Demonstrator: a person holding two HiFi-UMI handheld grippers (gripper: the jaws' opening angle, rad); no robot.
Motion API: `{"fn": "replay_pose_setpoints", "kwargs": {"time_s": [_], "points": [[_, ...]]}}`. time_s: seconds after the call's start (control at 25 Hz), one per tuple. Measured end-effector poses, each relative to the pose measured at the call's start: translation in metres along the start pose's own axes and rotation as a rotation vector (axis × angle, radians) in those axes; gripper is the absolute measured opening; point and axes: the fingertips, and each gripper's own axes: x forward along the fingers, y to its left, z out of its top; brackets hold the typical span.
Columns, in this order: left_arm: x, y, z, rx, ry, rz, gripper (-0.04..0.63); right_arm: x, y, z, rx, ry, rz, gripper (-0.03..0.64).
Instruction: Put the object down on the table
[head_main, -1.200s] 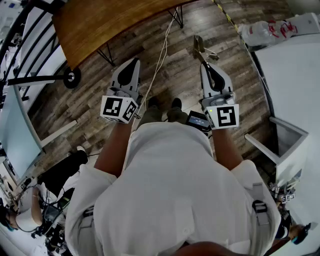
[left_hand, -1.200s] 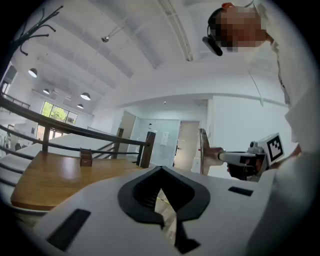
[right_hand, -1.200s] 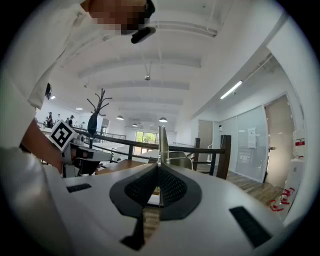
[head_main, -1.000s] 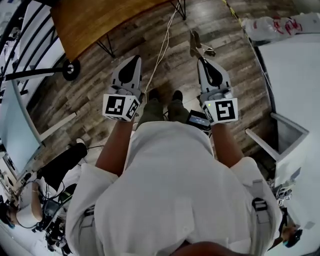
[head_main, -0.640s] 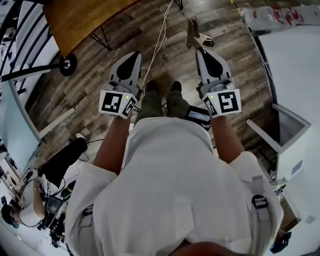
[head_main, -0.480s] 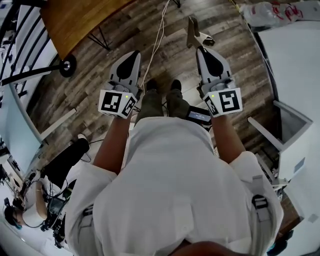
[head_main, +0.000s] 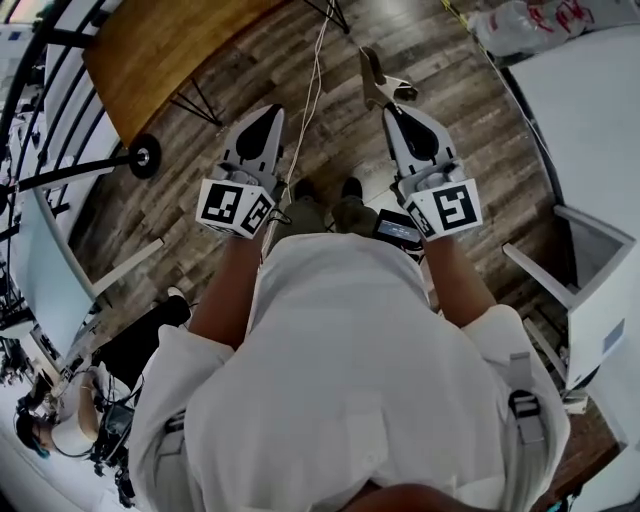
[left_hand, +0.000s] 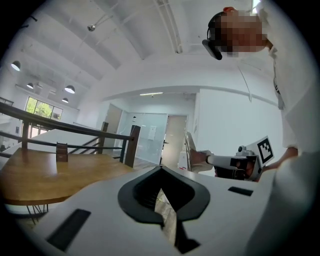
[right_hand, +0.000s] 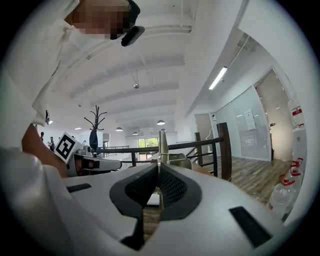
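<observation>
Left gripper (head_main: 268, 112) - jaws drawn together, nothing in them, held out ahead of the body. Right gripper (head_main: 391, 108) - clamped on a thin metal piece (head_main: 374, 80), which juts past the tips along the gripper's own line, away from the person. Both hang over plank floor (head_main: 480, 170). Wooden table (head_main: 170, 50) lies ahead-left; white surface (head_main: 590, 110) sits right, likely nearer the holding hand. Forearms roughly parallel, elbows bent.

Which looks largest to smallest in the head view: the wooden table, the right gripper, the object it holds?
1. wooden table, largest, though it is cut off by the frame edge and lies farther away.
2. right gripper, nearer the camera, so it may look bigger than it is.
3. object clamped in its jaws, clearly smallest.
</observation>
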Motion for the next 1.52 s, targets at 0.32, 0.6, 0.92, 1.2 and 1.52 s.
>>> {"fn": "replay_pose_setpoints", "kwargs": {"time_s": [0.32, 0.6, 0.92, 1.2, 1.52], "points": [[0.009, 0.002, -0.006, -0.022, 0.024, 0.017, 0.015, 0.013, -0.019, 0.001, 0.045, -0.017, 0.018, 0.026], [0.042, 0.052, -0.004, -0.082, -0.003, 0.035, 0.015, 0.061, -0.041, -0.003, 0.078, 0.025, 0.011, 0.026], [0.082, 0.129, 0.01, -0.1, -0.038, 0.045, 0.015, 0.147, -0.073, 0.009, 0.055, 0.043, -0.02, 0.026], [0.121, 0.187, 0.025, -0.156, -0.071, 0.027, 0.015, 0.212, -0.085, 0.03, 0.019, 0.038, -0.008, 0.026], [0.166, 0.215, 0.028, -0.171, -0.058, 0.017, 0.015, 0.264, -0.13, 0.048, 0.015, 0.016, -0.009, 0.026]]}}
